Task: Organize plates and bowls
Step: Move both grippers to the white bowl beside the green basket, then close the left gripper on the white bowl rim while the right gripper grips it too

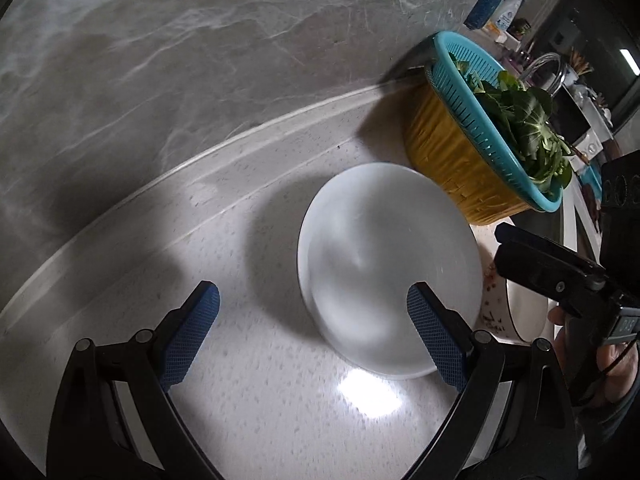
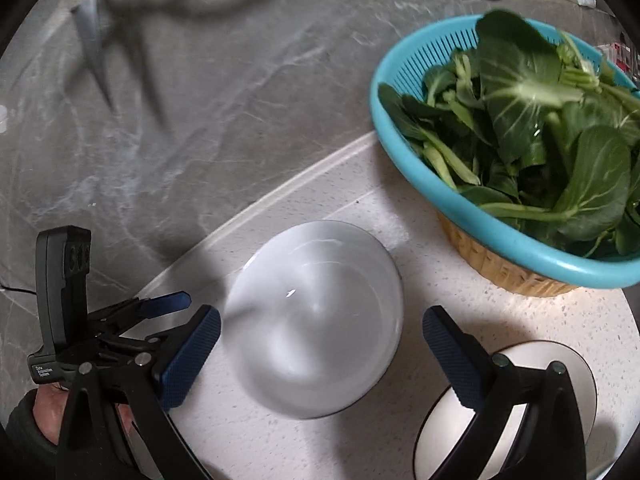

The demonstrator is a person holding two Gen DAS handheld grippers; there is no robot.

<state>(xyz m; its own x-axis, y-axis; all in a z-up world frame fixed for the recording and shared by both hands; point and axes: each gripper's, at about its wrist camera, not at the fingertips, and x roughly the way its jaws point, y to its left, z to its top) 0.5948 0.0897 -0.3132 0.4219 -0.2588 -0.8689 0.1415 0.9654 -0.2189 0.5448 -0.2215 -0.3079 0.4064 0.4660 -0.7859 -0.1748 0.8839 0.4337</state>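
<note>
White bowl blurred, second bowl half hidden, both jaws apart

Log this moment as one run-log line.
left tongs: open, empty | right tongs: open, empty | white bowl: on counter | second bowl: beside it | basket of greens: behind

Readable text: one label only
Small white print on left gripper body, looks like "Data Acquisition System"; bottle labels too blurred to read
</note>
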